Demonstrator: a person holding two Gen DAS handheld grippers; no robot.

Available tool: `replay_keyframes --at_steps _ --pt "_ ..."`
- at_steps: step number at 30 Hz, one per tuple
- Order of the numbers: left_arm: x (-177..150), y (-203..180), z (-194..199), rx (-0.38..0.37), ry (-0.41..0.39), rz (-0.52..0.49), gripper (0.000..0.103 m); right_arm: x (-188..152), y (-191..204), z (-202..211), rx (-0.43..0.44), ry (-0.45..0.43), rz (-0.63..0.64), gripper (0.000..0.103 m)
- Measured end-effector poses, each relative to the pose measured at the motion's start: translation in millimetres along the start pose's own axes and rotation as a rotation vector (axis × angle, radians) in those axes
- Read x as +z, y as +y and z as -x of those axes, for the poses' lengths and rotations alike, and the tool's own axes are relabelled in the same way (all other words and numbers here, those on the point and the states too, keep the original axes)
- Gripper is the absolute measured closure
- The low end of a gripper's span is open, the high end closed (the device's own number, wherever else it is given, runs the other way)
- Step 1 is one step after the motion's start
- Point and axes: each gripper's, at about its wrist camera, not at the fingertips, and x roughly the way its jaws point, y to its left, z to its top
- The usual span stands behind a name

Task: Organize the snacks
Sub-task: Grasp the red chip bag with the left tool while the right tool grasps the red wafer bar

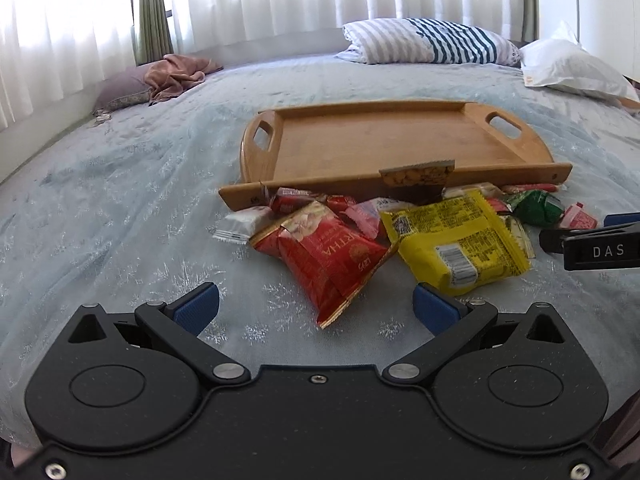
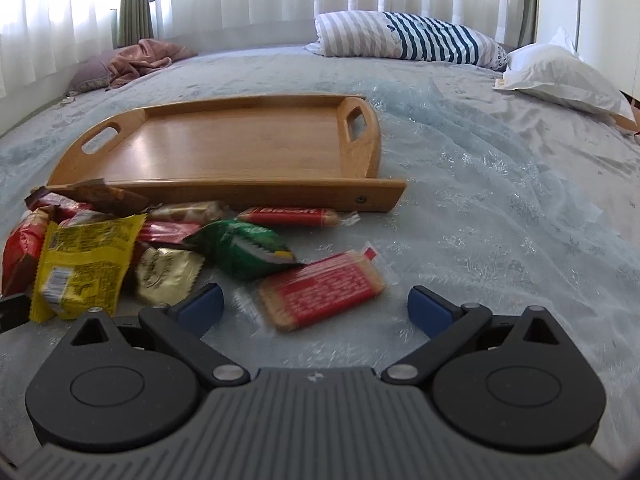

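My left gripper [image 1: 316,306] hangs with fingers apart and nothing between them, just short of a glossy red bag [image 1: 332,256] whose narrow end points at me. Beside it lies a crinkled yellow packet [image 1: 456,236]. The snacks crowd the near rim of the smooth wooden tray [image 2: 224,188]. My right gripper [image 2: 316,304] is spread wide around a flat red biscuit pack [image 2: 320,288], its long axis running left-right, with open bedspread [image 2: 500,220] to its right.

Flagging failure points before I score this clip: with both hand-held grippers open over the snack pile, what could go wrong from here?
The red bag and yellow packet overlap, so the left hand-held gripper may drag both. The biscuit pack ahead of the right hand-held gripper lies flat on soft bedding and could slip or get crushed. The tray rim may catch packets.
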Motion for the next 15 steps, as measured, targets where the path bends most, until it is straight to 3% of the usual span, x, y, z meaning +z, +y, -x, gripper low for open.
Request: replay_keyframes --at_steps 7,11,15 --pt "8.5 13.8 -7.8 -0.021 0.019 0.088 0.000 7.9 -12.0 -10.4 0.032 0.002 0.014 0.006" --pt "16.1 18.5 -11.5 -0.037 0.007 0.136 0.000 6.6 -16.3 -10.5 0.028 -0.019 -0.005 0.020" --pt "25.1 15.7 -18.1 -0.037 0.004 0.148 0.000 2.2 -13.8 -9.5 0.017 -0.045 0.004 0.023"
